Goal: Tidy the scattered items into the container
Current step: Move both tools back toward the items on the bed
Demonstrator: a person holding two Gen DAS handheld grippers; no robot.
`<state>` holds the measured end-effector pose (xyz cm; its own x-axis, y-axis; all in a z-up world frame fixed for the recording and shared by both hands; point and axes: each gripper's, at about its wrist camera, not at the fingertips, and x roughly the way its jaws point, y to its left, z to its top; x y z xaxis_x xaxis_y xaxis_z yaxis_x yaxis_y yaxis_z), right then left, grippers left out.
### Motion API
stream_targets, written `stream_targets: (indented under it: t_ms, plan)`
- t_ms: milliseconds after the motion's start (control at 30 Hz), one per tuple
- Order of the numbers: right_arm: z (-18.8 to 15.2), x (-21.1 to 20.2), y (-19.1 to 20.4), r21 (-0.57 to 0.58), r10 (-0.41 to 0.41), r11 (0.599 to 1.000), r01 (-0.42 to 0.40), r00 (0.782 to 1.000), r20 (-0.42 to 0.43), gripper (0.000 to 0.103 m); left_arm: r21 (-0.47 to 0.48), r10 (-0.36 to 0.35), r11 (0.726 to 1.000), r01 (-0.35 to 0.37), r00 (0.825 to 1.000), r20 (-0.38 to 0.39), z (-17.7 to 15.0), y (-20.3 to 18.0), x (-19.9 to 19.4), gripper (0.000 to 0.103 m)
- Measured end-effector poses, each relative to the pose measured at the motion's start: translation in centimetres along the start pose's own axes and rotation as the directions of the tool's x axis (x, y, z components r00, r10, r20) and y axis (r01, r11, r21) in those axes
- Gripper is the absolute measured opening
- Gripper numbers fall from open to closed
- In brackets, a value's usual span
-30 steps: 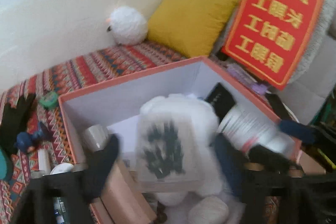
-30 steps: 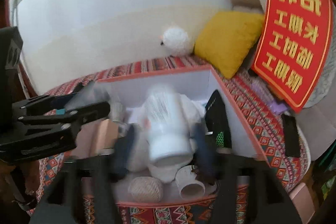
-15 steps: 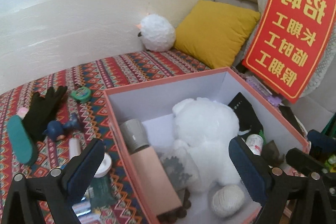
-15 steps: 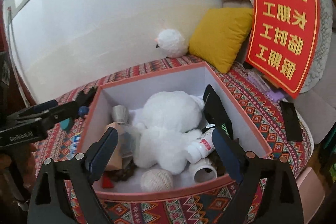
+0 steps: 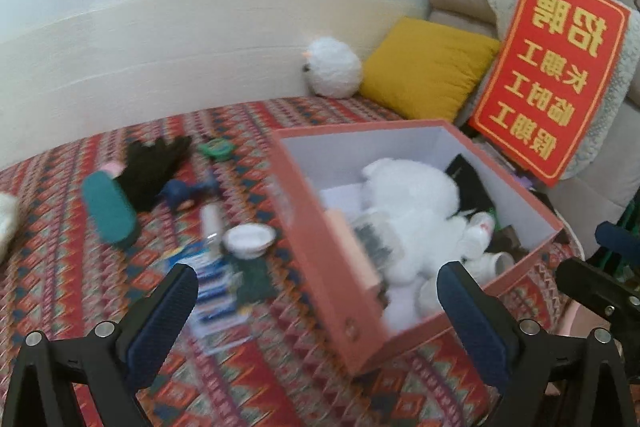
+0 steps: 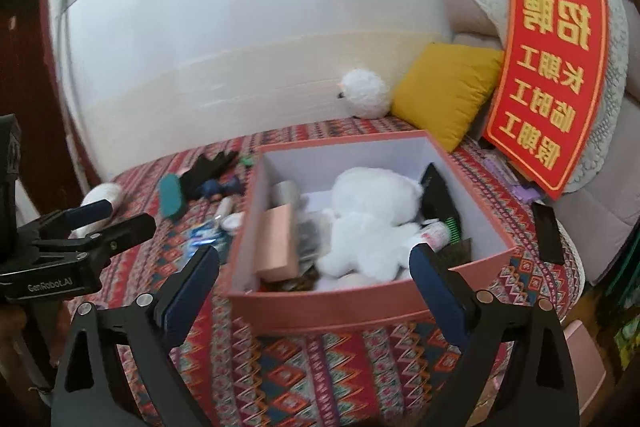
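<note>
Both hand-held grippers spread, empty: left hand-held gripper (image 5: pixel 316 311), right hand-held gripper (image 6: pixel 316 287). White bowl (image 5: pixel 249 239) beside box (image 5: pixel 320 227): light, rigid, likely slippery; pinch rim.

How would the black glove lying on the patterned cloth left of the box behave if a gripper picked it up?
The black glove lies flat and crumpled, so it would probably droop from a pinch. It looks like light fabric and is unlikely to roll.

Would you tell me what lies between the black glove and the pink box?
In the left wrist view, a green tape measure lies on the cloth between the black glove and the pink box.
</note>
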<state>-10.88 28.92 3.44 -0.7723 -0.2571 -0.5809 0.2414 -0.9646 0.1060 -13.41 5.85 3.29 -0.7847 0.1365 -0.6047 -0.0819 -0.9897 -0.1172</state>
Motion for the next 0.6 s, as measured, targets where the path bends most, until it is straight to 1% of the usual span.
stream_targets:
  t_ms: [200,333,367,400,467,533,600]
  plan:
    - [-1.4,0.6,7.5,-0.134,0.078,0.987,-0.085,0.995,-0.057,0.099,-0.092,0.102,0.991,-0.102,0.995,0.001,-3.3,6.6,-3.4,0.099]
    - [-1.6,2.1,12.5,-0.222,0.132,0.964,-0.148,0.987,-0.086,0.099,-0.151,0.209,0.966,-0.21,0.978,-0.025,-5.4,12.6,-4.7,0.099]
    - [-1.5,2.6,13.8,-0.243,0.142,0.957,-0.16,0.986,-0.092,0.099,-0.16,0.224,0.961,-0.226,0.974,-0.029,-5.7,13.9,-4.9,0.099]
    - [-1.4,3.3,15.0,-0.263,0.152,0.949,-0.172,0.984,-0.098,0.099,-0.17,0.249,0.953,-0.251,0.968,-0.035,-6.1,15.4,-5.1,0.099]
    - [-1.0,4.7,17.1,-0.291,0.167,0.937,-0.192,0.98,-0.109,0.099,-0.179,0.309,0.933,-0.312,0.95,-0.045,-6.3,18.2,-5.2,0.099]
    - [-0.4,6.6,19.5,-0.312,0.185,0.925,-0.215,0.975,-0.125,0.099,-0.187,0.369,0.909,-0.373,0.928,-0.055,-6.6,21.1,-5.2,0.099]
    - [0.1,8.5,21.4,-0.324,0.197,0.917,-0.233,0.97,-0.139,0.099,-0.188,0.428,0.882,-0.432,0.902,-0.065,-6.6,23.8,-5.1,0.099]
